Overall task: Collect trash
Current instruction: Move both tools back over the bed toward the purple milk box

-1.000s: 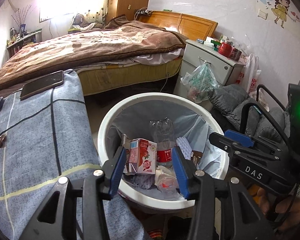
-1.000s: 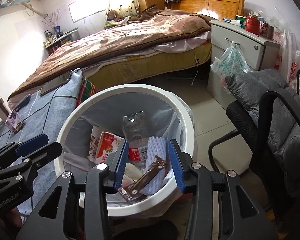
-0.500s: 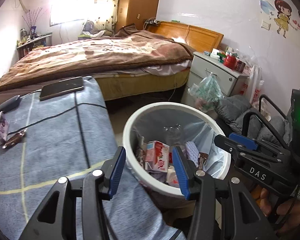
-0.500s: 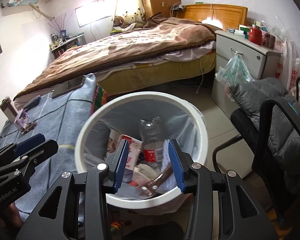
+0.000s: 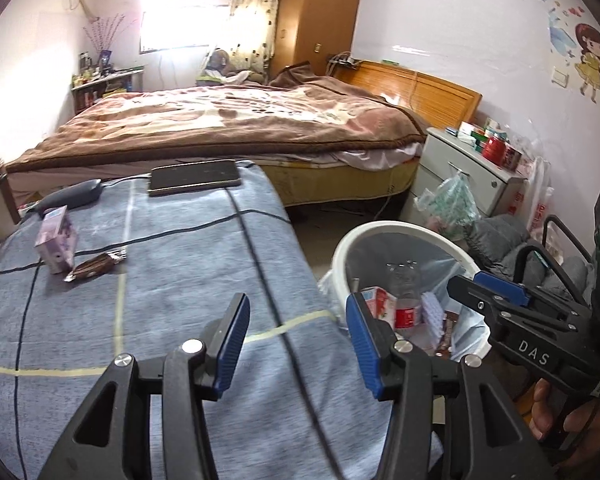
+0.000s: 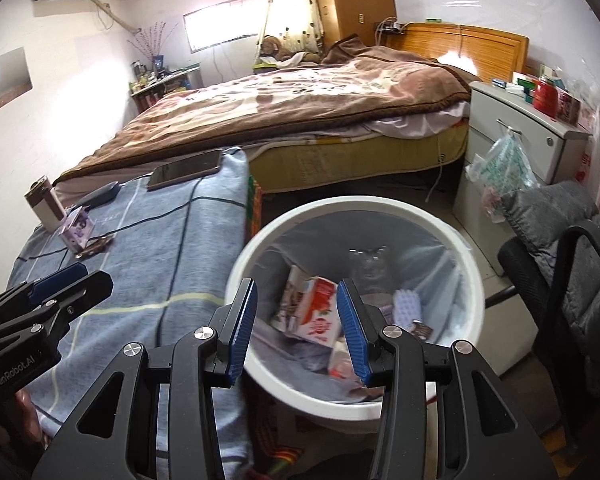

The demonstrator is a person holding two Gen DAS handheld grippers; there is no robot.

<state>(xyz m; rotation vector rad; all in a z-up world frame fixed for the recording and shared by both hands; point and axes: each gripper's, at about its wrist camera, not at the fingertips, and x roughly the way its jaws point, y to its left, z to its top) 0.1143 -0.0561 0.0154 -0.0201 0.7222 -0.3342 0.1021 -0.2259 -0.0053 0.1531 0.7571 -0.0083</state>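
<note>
Two empty, parted grippers (image 5: 296, 344) (image 6: 296, 326), white lined bin (image 6: 452, 232) holding red carton (image 6: 320, 316), clear bottle (image 6: 366, 276)

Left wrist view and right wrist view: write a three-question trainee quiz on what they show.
1. True or false: the small purple carton already lies inside the white round trash bin.
2. Which thing lies right beside that carton on the blue checked cloth? A) brown snack wrapper B) red jar C) clear bottle
3. Fill in: the left claw and the right claw both hold ____.

Key: 1 false, it stands on the cloth; 2 A; 3 nothing, both stand open.
</note>
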